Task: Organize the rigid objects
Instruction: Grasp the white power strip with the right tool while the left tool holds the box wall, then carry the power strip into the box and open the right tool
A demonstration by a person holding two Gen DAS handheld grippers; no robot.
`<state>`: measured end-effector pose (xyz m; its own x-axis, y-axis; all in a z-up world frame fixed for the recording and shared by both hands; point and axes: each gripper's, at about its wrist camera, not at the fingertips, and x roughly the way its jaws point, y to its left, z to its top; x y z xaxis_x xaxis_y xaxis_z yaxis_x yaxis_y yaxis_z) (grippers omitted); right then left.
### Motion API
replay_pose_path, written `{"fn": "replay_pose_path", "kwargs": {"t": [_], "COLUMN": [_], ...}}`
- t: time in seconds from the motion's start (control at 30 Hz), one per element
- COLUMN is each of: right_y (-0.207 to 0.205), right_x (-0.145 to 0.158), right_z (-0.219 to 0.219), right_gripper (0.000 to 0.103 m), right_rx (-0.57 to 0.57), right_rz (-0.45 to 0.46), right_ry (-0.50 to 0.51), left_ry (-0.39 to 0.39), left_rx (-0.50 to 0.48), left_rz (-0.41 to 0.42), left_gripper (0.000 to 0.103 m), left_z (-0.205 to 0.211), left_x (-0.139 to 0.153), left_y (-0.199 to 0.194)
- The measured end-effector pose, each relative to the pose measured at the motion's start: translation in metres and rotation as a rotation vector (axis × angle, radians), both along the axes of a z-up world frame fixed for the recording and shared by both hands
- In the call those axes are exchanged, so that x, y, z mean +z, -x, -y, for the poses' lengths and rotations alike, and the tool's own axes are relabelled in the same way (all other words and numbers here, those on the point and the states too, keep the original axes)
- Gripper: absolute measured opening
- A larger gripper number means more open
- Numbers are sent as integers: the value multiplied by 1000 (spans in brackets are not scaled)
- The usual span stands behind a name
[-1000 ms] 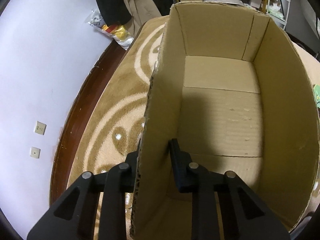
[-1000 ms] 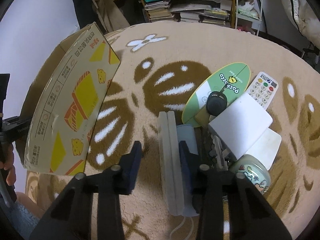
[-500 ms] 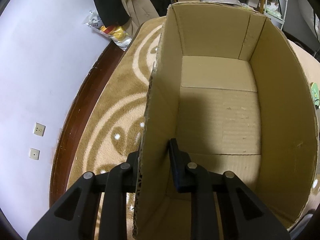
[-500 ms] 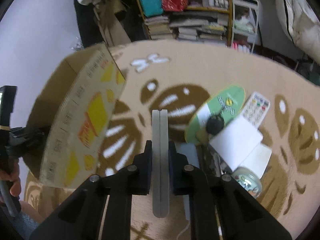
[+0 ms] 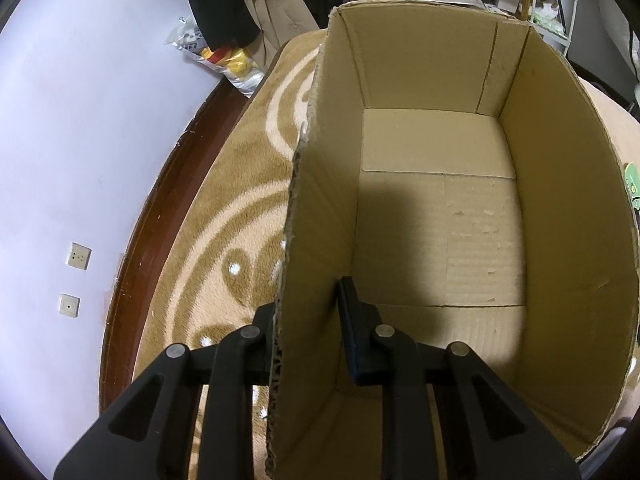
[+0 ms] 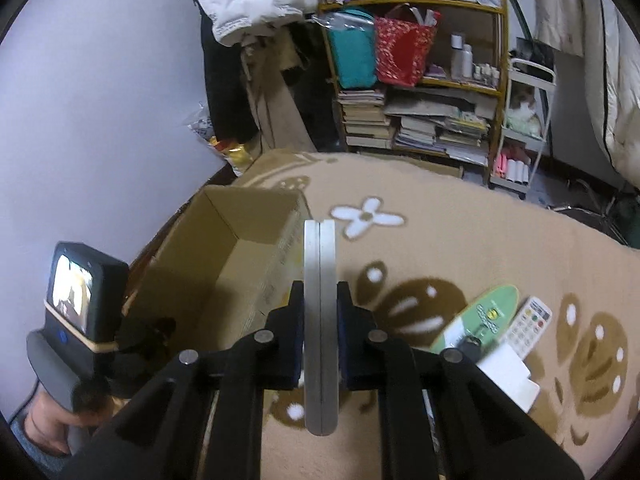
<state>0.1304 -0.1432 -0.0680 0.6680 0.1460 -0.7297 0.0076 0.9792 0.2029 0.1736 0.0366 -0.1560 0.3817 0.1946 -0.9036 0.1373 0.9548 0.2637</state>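
Lifted since the earlier frame, the grey slab point(image 6: 320, 320) is now off the carpet point(image 6: 460, 248) & up in the air, clamped edge-on between my right gripper point(image 6: 319, 334) jaws, which press flat on both its faces. It looks like two thin grey panels stacked w/ a seam down the middle; can't tell what it is exactly. It stands upright in my right view, its far end over the cardboard box point(image 5: 440, 216) rim, near the box's right wall.

Box sits on the carpet by the wall, open top, nothing inside it. My left gripper point(image 5: 308, 336) jaws straddle its left wall, one finger outside, one inside; the inner one stands a little off the cardboard, so I can't tell if they actually pinch it. In the right view my left handset w/ its small screen point(image 6: 72, 292) shows at the box's near corner, my hand point(image 6: 52, 420) under it.

Further right on the carpet: green oval board point(image 6: 480, 316), white remote point(image 6: 526, 322) just beside it, dark key fob point(image 6: 468, 348) & white flat box point(image 6: 506, 376) overlapping the board's near end. Bookshelf point(image 6: 416, 92) at the back.
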Motion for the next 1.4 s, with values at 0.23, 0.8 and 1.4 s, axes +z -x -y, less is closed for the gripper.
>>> {"fn": "replay_pose_path", "kwargs": {"t": [0.23,0.8,1.4], "right_y": [-9,-21,-19], "right_x": [12,-12,0], "right_z": [-24,-66,-34], "right_gripper": [15,15,30], "right_rx": [14,65,11], "right_rz": [32,-24,-46], "right_ry": [-91,-50,42], "left_ry": [0,12,7], "left_rx": [2,3,6], "left_rz": [0,1,-2], "left_gripper": [21,21,20], "left_z": [0,-3,-4], "left_x": [0,0,-3], "left_y": [0,1,-1]}}
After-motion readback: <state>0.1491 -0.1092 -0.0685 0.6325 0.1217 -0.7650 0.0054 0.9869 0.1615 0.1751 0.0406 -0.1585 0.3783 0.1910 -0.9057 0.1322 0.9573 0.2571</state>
